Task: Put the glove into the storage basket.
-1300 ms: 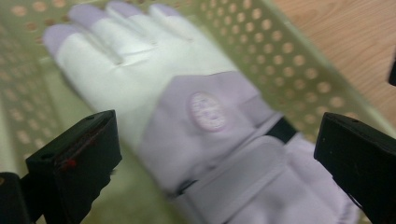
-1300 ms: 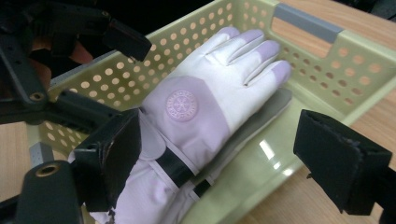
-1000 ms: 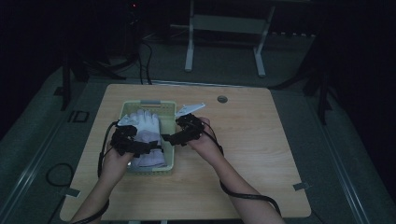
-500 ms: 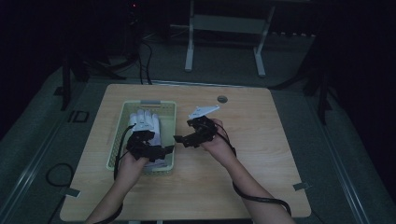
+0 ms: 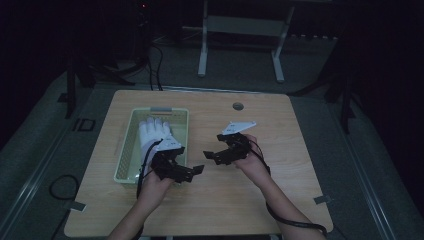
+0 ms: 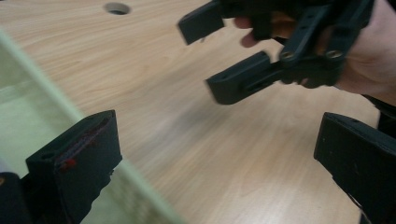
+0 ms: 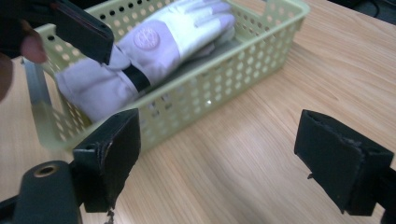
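Observation:
A white glove (image 5: 154, 133) with a dark wrist band lies in the pale green perforated basket (image 5: 126, 145) on the left of the wooden table. In the right gripper view the glove (image 7: 154, 51) fills most of the basket (image 7: 219, 84). My left gripper (image 5: 193, 172) hovers open and empty just off the basket's near right corner. My right gripper (image 5: 209, 157) faces it from the right, also open and empty. In the left gripper view my own jaws (image 6: 215, 163) stand wide apart over bare wood, with the right gripper (image 6: 252, 79) ahead.
The wooden table (image 5: 300, 190) has a round cable hole (image 5: 238, 106) near its far edge. Bare wood lies to the right and in front of the basket. The floor around is dark, with a metal stand (image 5: 240, 30) beyond the table.
Both grippers were over the basket at the glove; they have drawn back toward the right and the near side. The glove stays in the basket.

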